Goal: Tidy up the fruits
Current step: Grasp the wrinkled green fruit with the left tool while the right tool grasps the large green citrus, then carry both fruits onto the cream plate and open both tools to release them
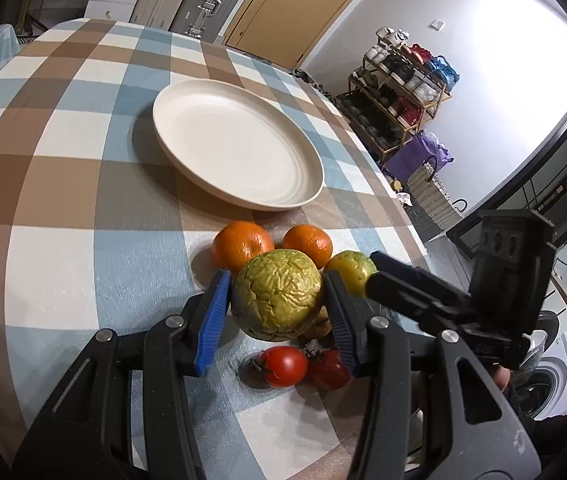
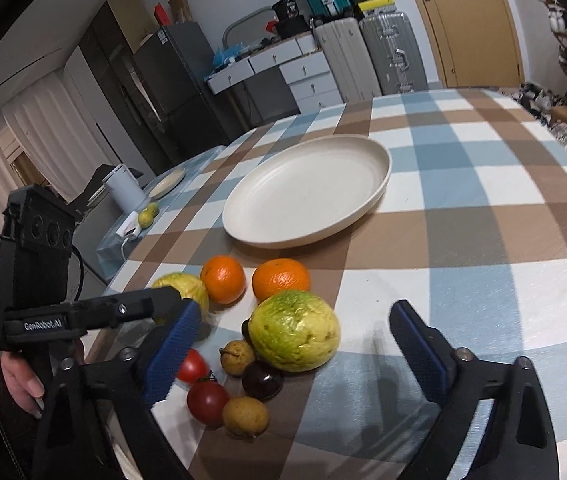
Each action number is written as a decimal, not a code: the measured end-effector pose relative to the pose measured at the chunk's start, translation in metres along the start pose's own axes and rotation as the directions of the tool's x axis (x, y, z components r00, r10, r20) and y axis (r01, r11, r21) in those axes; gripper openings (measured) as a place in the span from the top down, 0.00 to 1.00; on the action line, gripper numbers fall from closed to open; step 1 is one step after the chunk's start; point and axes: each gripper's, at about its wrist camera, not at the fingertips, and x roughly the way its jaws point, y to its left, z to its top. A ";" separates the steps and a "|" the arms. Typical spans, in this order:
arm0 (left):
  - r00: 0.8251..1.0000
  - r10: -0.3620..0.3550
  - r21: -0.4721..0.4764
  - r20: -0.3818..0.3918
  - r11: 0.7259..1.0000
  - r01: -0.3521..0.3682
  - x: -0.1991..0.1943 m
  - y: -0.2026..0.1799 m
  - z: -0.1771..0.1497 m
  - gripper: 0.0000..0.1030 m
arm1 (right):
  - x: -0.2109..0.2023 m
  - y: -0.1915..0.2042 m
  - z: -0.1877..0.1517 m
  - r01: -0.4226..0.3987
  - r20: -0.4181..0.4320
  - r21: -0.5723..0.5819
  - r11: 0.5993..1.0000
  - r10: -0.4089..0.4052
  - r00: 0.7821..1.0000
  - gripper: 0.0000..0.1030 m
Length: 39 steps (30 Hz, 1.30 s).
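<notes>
A pile of fruit lies on the checked tablecloth in front of an empty cream plate point(image 1: 239, 148) point(image 2: 307, 196). My left gripper point(image 1: 277, 294) is shut on a wrinkled green-yellow guava point(image 1: 277, 300), which also shows in the right wrist view point(image 2: 181, 288). Two oranges point(image 1: 242, 245) point(image 1: 308, 243) lie just beyond it and two red tomatoes point(image 1: 283, 365) below it. My right gripper point(image 2: 291, 336) is open around a second large green guava point(image 2: 294, 330), touching nothing. Small brown fruits point(image 2: 245, 416), a dark plum point(image 2: 261, 380) and tomatoes point(image 2: 207, 402) lie near it.
The table's right edge point(image 1: 395, 200) drops off to a shoe rack point(image 1: 399, 88) and baskets. In the right wrist view the left edge drops off to a side table with a white kettle point(image 2: 125, 192). Suitcases and drawers stand behind the table.
</notes>
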 end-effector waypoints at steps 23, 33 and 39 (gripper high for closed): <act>0.998 0.031 0.001 0.053 1.000 -0.031 -0.006 0.007 0.054 0.57 | 0.001 -0.014 -0.001 -0.097 -0.040 0.072 0.993 0.100 0.994 0.48; 0.995 0.047 -0.012 0.085 0.999 -0.046 0.014 0.011 0.108 0.57 | -0.012 -0.030 0.051 -0.172 0.080 0.103 0.980 0.164 0.983 0.48; 0.994 0.059 -0.002 0.094 0.998 -0.059 0.034 0.017 0.150 0.57 | 0.003 -0.036 0.109 -0.192 0.112 0.074 0.979 0.183 0.977 0.48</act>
